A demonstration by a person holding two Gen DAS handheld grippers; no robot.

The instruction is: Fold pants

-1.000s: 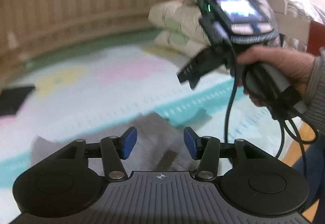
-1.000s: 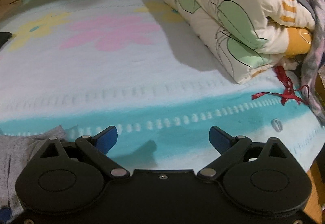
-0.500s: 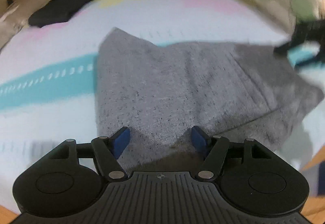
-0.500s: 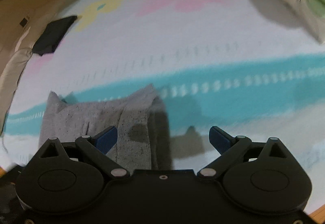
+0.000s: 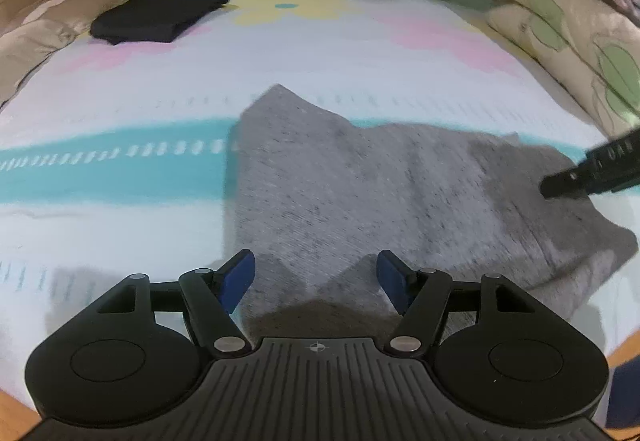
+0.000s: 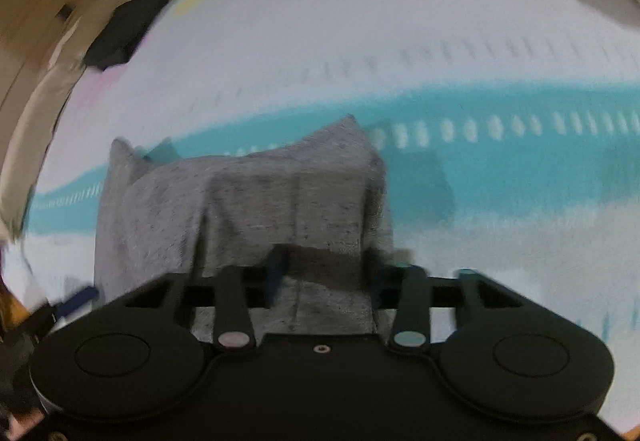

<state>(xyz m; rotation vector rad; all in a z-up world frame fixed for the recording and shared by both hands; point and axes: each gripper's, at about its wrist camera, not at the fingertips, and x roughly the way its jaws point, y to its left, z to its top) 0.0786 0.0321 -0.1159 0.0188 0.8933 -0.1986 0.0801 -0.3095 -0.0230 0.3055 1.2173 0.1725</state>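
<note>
Pants (image 5: 360, 193), gray knit, lie folded on the bed (image 5: 120, 177); right hand-held gripper (image 6: 328, 271) tilts down, closing around their edge, left hand-held gripper (image 5: 316, 277) hovers open.

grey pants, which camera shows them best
The left wrist view: the grey pants lie spread across the bedspread, nearly whole and fairly sharp. The right wrist view shows only one blurred end, foreshortened and partly hidden behind the right tongs, which are closing over the fabric.
</note>
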